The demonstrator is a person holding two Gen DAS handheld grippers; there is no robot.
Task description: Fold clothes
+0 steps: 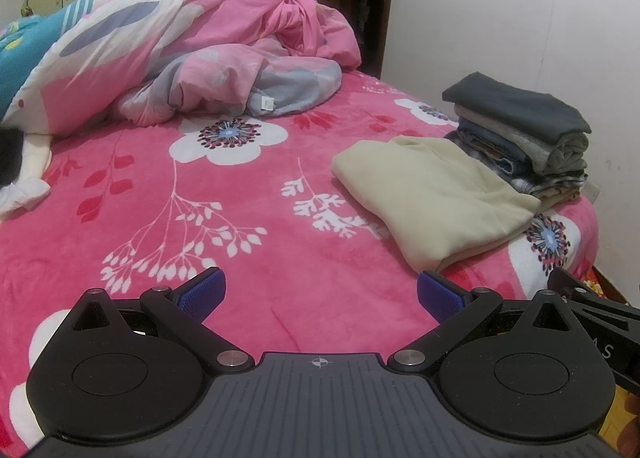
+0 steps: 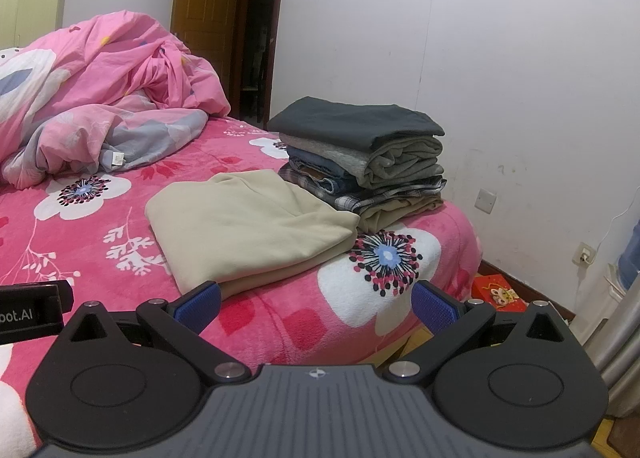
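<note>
A folded cream garment (image 1: pixel 432 193) (image 2: pixel 248 225) lies flat on the pink floral bedspread (image 1: pixel 224 217) (image 2: pixel 80 242), beside a stack of folded clothes (image 1: pixel 524 137) (image 2: pixel 360 157) topped by a dark grey piece. My left gripper (image 1: pixel 320 292) hovers open over the bedspread, its right blue pad just short of the cream garment's near corner. In the right wrist view, my right gripper (image 2: pixel 316 304) is open and empty, with its left pad at the garment's near edge. Nothing sits between either pair of fingers.
A crumpled pink quilt (image 1: pixel 200 41) (image 2: pixel 100 97) is heaped at the back of the bed. The bed's right edge (image 2: pixel 460 258) drops to the floor by the white wall, where a red box (image 2: pixel 496 290) lies. A doorway (image 2: pixel 256 37) stands behind.
</note>
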